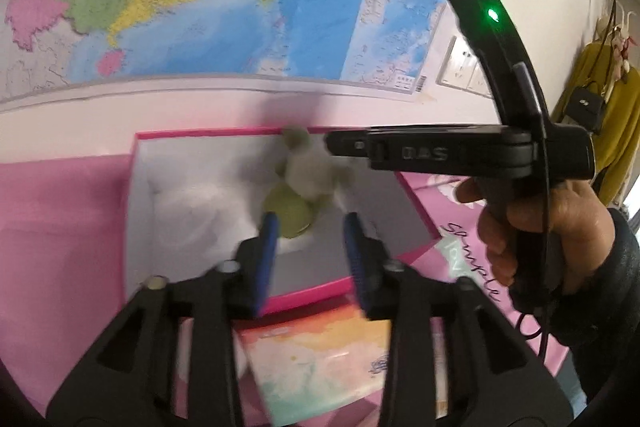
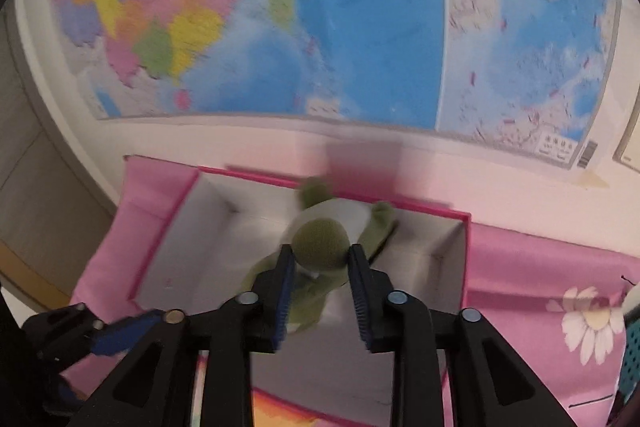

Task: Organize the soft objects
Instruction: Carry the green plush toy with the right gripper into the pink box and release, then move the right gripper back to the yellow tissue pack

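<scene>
Plush toy: the green-and-white plush toy [image 2: 326,239] sits between the right gripper [image 2: 322,291] fingers, over the open pink box [image 2: 168,227].
Right fingers: closed against the toy's round green part, gripping it.
Left gripper [image 1: 310,259]: fingers spread apart, nothing between them, just in front of the toy.
Surface: pink cloth [image 2: 532,259] under the box.
Wall: a map [image 2: 360,27].
</scene>
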Demonstrator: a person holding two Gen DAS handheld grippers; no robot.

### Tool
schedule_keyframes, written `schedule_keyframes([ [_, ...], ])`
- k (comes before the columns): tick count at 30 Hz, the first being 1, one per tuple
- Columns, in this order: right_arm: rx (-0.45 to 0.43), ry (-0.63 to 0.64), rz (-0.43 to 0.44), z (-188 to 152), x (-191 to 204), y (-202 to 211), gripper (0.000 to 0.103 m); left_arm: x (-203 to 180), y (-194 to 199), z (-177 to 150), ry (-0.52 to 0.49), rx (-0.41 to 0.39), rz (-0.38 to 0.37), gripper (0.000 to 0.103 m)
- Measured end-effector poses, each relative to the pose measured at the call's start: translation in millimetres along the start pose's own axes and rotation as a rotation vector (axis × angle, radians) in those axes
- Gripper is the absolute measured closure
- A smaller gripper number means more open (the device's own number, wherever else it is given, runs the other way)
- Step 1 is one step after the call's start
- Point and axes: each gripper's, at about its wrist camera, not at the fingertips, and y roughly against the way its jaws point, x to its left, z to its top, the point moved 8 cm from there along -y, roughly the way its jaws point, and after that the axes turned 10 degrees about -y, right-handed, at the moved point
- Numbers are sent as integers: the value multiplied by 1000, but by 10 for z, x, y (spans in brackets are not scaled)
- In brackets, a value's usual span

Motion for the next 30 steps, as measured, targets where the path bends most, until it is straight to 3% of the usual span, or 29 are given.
schedule_keyframes([
  [2,-24,-15,-18,9,-76,36,38,48,85,42,16,-29,4,45],
  [7,-77,-43,-22,35,-165,300,37,3,418,208,4,-100,1,40],
  [9,-102,-31,-8,-5,-149,494,37,-41,621,277,-2,-141,6,15],
  [13,-181,-6,49,-186,-24,1039,28,-175,1109,305,-42,-220,8,10],
  [15,-214,15,79,-368,59,1299,22,-234,1334,208,-58,-241,9,0],
  [21,-211,51,147,-1272,192,1714,19,-371,1820,-535,-73,-247,37,0],
  [24,-164,24,162,-1740,152,1660,19,-344,1862,-988,-58,-192,85,0],
  [30,-59,37,180,-2516,243,1445,19,-471,1768,-1847,-11,-52,101,0],
])
